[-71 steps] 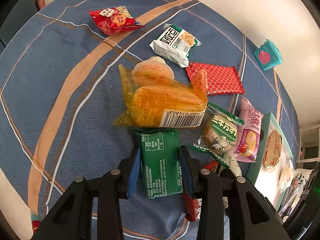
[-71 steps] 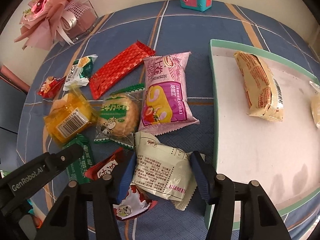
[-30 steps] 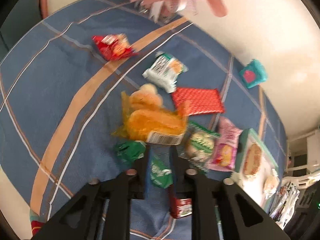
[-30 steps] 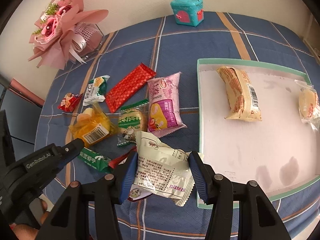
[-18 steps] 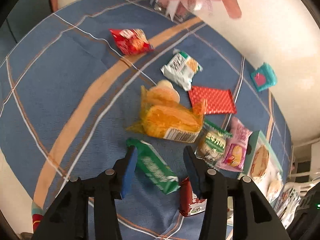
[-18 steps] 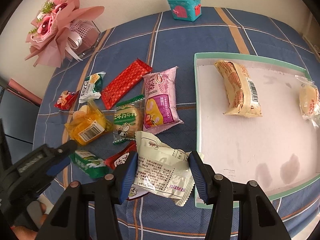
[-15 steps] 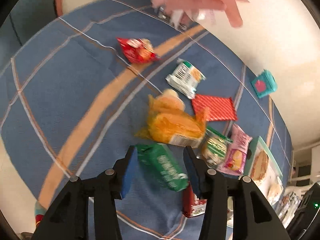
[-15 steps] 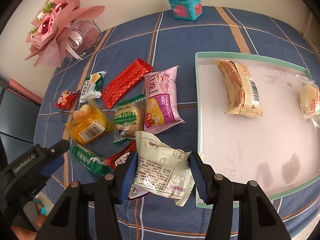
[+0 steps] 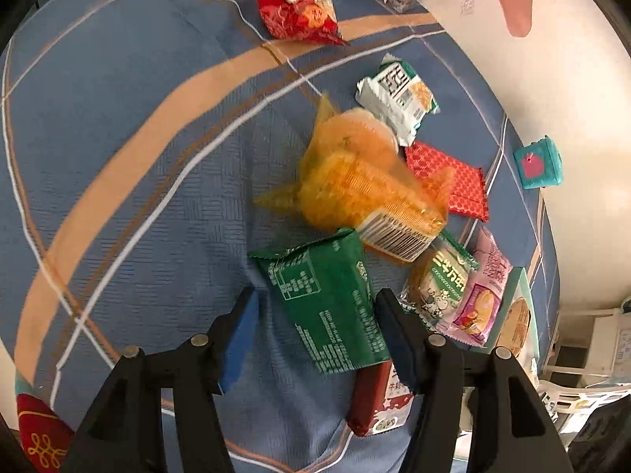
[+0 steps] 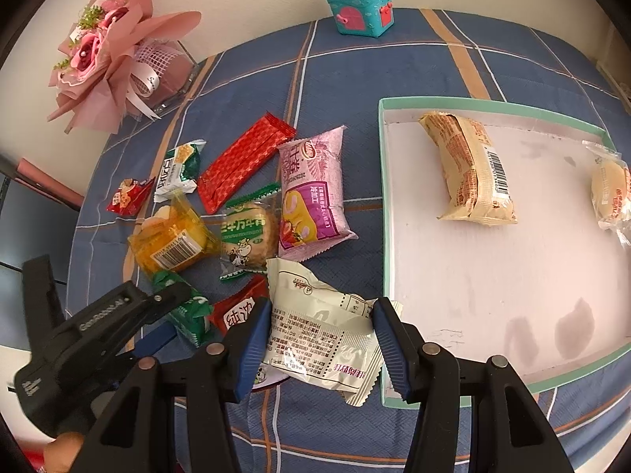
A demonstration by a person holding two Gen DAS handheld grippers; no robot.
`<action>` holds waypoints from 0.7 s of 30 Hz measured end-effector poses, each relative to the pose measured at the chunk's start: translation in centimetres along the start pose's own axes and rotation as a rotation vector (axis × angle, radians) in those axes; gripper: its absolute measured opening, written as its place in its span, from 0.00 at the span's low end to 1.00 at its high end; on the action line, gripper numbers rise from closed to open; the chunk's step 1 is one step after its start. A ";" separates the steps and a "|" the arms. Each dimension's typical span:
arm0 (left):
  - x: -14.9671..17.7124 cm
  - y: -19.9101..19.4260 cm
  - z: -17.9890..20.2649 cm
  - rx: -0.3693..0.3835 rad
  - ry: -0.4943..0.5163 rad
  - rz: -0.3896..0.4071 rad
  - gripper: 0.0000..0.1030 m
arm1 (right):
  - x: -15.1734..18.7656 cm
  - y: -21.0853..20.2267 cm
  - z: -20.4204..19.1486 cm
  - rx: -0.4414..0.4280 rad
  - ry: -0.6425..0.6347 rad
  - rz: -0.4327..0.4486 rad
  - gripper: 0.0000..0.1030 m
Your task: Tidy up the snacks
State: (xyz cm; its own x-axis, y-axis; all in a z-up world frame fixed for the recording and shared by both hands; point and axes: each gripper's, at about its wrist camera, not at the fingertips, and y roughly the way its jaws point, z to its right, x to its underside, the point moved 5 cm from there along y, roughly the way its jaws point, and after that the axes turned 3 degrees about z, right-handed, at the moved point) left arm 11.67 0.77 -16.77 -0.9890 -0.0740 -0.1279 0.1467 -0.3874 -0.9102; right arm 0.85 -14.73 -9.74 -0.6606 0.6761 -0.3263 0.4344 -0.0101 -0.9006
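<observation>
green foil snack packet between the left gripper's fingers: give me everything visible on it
The green foil snack packet is a flat, glossy rectangular pouch with crimped, zigzag-cut ends, showing its back: white printed text and a nutrition table. It lies tilted on the blue plaid tablecloth, between the fingers of the left gripper, whose jaws are opening; the left pad stands clear. Its far end meets the orange translucent cake pack; its near corner overlaps a red-and-white packet.

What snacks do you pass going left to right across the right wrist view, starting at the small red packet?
small red packet → long red wafer pack → pink cake pack → tan bread pack → small bun pack.
</observation>
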 end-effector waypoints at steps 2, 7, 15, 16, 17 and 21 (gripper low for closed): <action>0.0 0.0 0.2 -0.009 0.013 0.008 0.57 | 0.0 -0.1 0.0 -0.001 0.001 0.001 0.54; 0.4 -0.2 1.0 0.004 0.032 0.007 0.44 | 0.0 0.0 0.0 0.003 -0.001 0.001 0.54; -0.1 -3.1 2.4 0.061 0.041 0.065 0.40 | -0.1 -0.4 0.2 0.001 0.012 0.009 0.54; -0.1 -3.7 2.6 0.073 0.040 0.079 0.40 | -0.2 -0.5 0.2 -0.001 0.015 0.013 0.54; -0.1 -4.1 2.5 0.081 0.043 0.090 0.40 | -0.3 -0.7 0.3 -0.004 0.016 0.017 0.54; 0.7 -6.8 4.3 0.116 0.108 0.135 0.40 | -0.7 -1.6 1.6 -0.019 0.050 0.039 0.54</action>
State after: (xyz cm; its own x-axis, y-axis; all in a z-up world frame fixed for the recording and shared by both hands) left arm 10.10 -0.63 -8.94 -0.9556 -0.0358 -0.2925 0.2726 -0.4844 -0.8313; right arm -0.34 -16.38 -8.51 -0.6117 0.7115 -0.3457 0.4710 -0.0236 -0.8818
